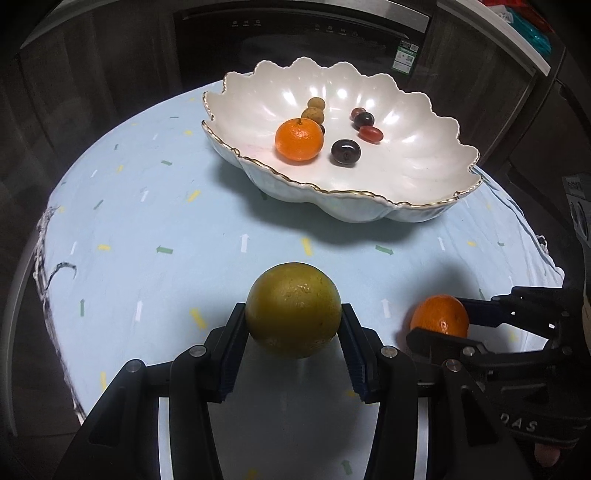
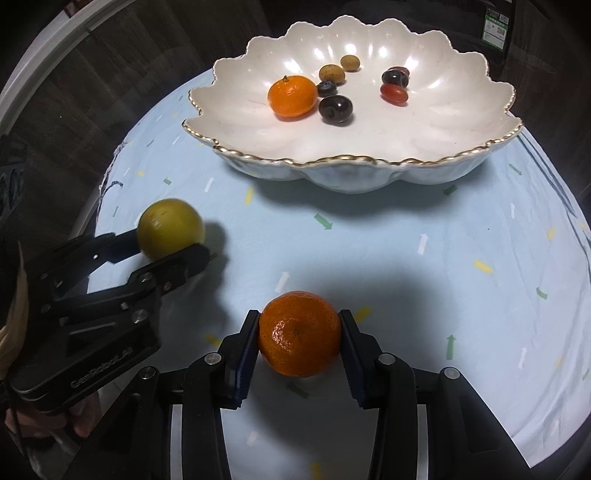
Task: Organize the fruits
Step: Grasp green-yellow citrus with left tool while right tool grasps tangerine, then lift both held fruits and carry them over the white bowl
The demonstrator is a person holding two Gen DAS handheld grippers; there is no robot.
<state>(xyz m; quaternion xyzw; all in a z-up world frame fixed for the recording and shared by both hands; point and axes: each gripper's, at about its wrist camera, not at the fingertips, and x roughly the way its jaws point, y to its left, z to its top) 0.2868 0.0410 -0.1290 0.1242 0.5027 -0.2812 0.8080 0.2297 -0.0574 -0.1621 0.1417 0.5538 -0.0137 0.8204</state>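
My left gripper (image 1: pixel 293 308) is shut on a yellow-green citrus fruit (image 1: pixel 295 291), its pads pressing both sides. The right wrist view shows that fruit (image 2: pixel 168 225) in the left gripper (image 2: pixel 170 245) slightly off the cloth. My right gripper (image 2: pixel 299 316) is shut on an orange tangerine (image 2: pixel 299 336) low over the cloth. The left wrist view has this tangerine (image 1: pixel 439 314) at lower right, in the right gripper (image 1: pixel 441 320). Beyond both stands a white scalloped bowl (image 1: pixel 332 192) (image 2: pixel 332 159) holding another tangerine (image 1: pixel 298 139) (image 2: pixel 292 96) and several small dark, red and brownish fruits.
A light-blue cloth (image 1: pixel 166 229) (image 2: pixel 443 258) printed with small arrows covers the round table, whose edge curves close on the left and right. A dark appliance front (image 1: pixel 295 29) stands behind the bowl. Open cloth lies between the grippers and the bowl.
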